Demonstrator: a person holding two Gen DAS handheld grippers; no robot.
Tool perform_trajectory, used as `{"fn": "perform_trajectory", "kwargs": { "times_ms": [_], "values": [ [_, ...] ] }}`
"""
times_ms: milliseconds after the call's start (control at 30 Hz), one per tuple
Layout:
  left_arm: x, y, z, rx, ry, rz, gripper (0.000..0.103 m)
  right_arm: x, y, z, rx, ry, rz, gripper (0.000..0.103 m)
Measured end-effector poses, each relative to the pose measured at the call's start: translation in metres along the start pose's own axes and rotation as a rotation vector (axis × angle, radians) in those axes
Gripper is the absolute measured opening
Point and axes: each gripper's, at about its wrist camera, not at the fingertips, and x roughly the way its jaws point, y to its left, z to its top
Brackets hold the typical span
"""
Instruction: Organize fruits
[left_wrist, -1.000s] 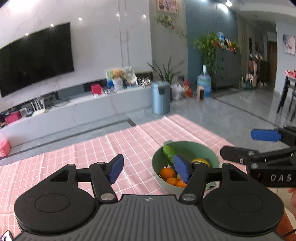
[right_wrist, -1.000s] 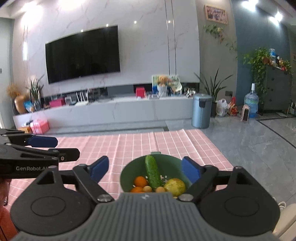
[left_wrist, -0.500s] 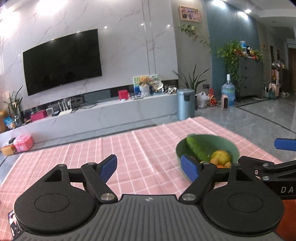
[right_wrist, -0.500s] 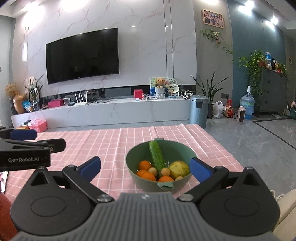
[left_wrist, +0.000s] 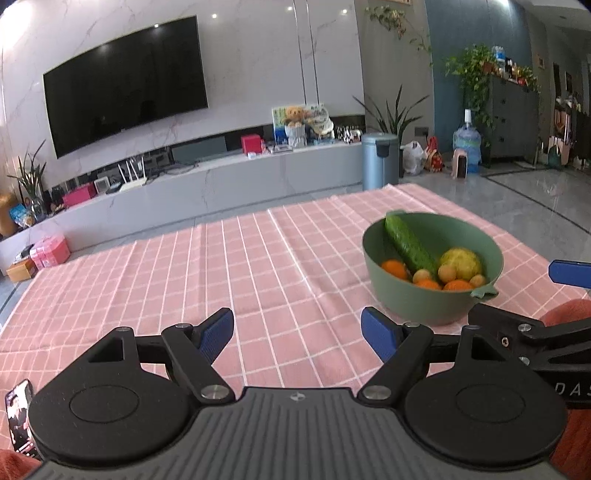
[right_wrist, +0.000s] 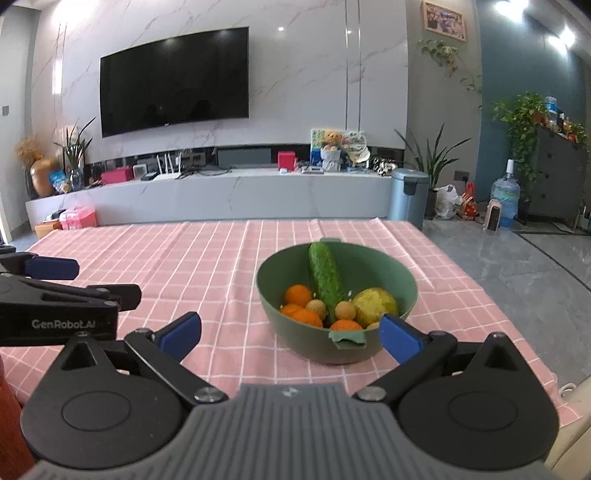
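A green bowl (right_wrist: 400, 291) stands on the pink checked tablecloth (right_wrist: 207, 266). It holds a cucumber (right_wrist: 325, 280), a yellow-green fruit (right_wrist: 375, 304), several oranges (right_wrist: 297, 295) and small tan fruits (right_wrist: 316, 307). The bowl also shows in the left wrist view (left_wrist: 424, 302), right of centre. My right gripper (right_wrist: 290, 334) is open and empty, just in front of the bowl's near rim. My left gripper (left_wrist: 297, 332) is open and empty over bare cloth, left of the bowl. Each gripper shows at the edge of the other's view.
The table's right edge (right_wrist: 517, 295) drops to a grey tiled floor. A phone (left_wrist: 18, 413) lies at the near left of the table. A long TV bench (right_wrist: 221, 195) and a blue bin (right_wrist: 408, 197) stand beyond the far edge.
Both grippers have drawn back from the bowl toward the table's near side. The left gripper has swung left, so the bowl now sits to its right. Both stay open.
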Motion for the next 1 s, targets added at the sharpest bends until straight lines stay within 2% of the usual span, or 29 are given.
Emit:
{"fn": "perform_trajectory", "kwargs": {
  "times_ms": [367,1000],
  "values": [
    [0.006,0.004,-0.006,-0.012,0.047,0.001,0.092,0.009,0.001,-0.009,0.01,0.029,-0.002,0.098],
    [0.003,0.008,-0.002,-0.013,0.049,0.01,0.092,0.011,-0.002,-0.011,0.028,0.034,0.004,0.098]
  ]
}}
